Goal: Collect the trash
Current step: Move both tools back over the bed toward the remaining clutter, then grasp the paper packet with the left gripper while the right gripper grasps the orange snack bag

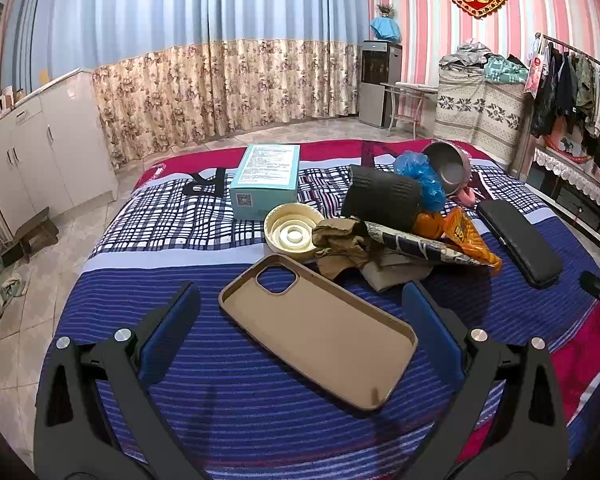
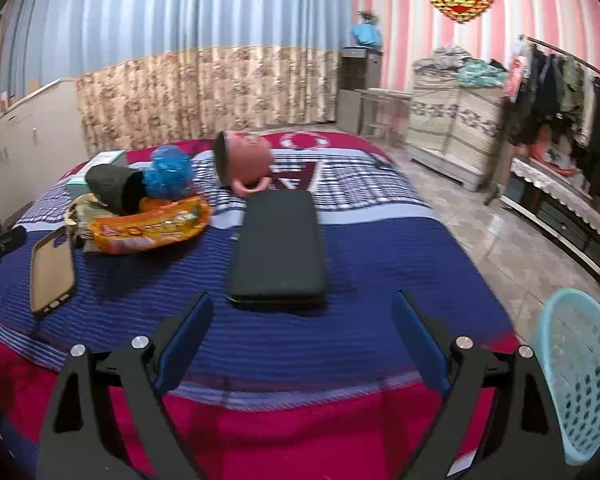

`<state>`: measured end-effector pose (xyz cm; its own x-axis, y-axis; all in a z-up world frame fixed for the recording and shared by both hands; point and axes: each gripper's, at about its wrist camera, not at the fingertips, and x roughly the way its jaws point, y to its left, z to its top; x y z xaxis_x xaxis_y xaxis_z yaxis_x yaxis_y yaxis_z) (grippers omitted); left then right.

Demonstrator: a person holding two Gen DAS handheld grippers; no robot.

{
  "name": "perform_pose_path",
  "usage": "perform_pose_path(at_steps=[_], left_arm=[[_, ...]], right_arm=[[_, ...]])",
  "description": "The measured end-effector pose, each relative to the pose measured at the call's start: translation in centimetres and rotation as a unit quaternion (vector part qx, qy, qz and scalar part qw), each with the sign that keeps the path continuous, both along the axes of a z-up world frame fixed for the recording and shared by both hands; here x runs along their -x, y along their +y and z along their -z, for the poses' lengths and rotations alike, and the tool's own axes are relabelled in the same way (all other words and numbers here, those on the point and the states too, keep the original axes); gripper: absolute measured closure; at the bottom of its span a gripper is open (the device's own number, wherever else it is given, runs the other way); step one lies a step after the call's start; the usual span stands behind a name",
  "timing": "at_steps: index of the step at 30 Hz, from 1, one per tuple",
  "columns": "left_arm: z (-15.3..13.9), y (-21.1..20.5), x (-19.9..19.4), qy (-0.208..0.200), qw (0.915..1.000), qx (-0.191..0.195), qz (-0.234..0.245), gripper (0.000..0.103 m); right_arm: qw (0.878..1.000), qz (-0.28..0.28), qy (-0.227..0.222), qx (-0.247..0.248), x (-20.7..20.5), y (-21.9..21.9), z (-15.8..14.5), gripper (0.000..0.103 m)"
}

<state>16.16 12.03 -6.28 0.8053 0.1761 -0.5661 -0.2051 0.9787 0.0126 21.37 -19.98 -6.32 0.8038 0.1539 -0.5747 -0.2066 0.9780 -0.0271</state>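
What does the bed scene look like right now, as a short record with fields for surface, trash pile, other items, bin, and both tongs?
surface: bed with striped blue and red cover
trash pile: orange wrapper, blue bag, crumpled brown paper, all mid-bed, touching
other items: phone case, black pouch, teal box, round lid, pink pot on its side
bin: light blue basket, beside the bed
left tongs: open, empty, over phone case
right tongs: open, empty, near pouch
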Motion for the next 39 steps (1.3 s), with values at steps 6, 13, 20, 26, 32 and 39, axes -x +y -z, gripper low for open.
perform_pose_path(at_steps=[6,13,20,26,32,39], left_arm=[[0.3,1.1,0.4,-0.009,0.9999,-0.004,-0.014,0.006],[1.0,3.5,1.2,-0.005,0.9993,0.019,-0.033,0.006],[1.2,4.1,1.4,-0.004,0.9993,0.019,-0.031,0.006],[0.9,4.0,1.6,-0.011,0.9993,0.015,-0.032,0.006],[0.3,3.2,1.6,-0.016,0.9994,0.006,-0.028,0.006],[-0.4,1.1,0.9,-0.018,0.9997,0.003,-0.014,0.006]], right_arm=[[0.998,-0.055,0.007,0.01,-1.7,4.5,0.5,0.014],[0.993,-0.104,0.015,0.058,-3.5,8.9,1.6,0.014],[0.988,-0.14,-0.003,0.071,-4.0,11.2,0.7,0.027],[0.984,-0.172,0.016,0.054,-4.6,11.7,0.0,0.081],[0.985,-0.171,0.006,0.022,-4.1,10.1,-1.5,0.099],[0.989,-0.144,-0.013,-0.019,-2.4,6.6,-4.1,0.101]])
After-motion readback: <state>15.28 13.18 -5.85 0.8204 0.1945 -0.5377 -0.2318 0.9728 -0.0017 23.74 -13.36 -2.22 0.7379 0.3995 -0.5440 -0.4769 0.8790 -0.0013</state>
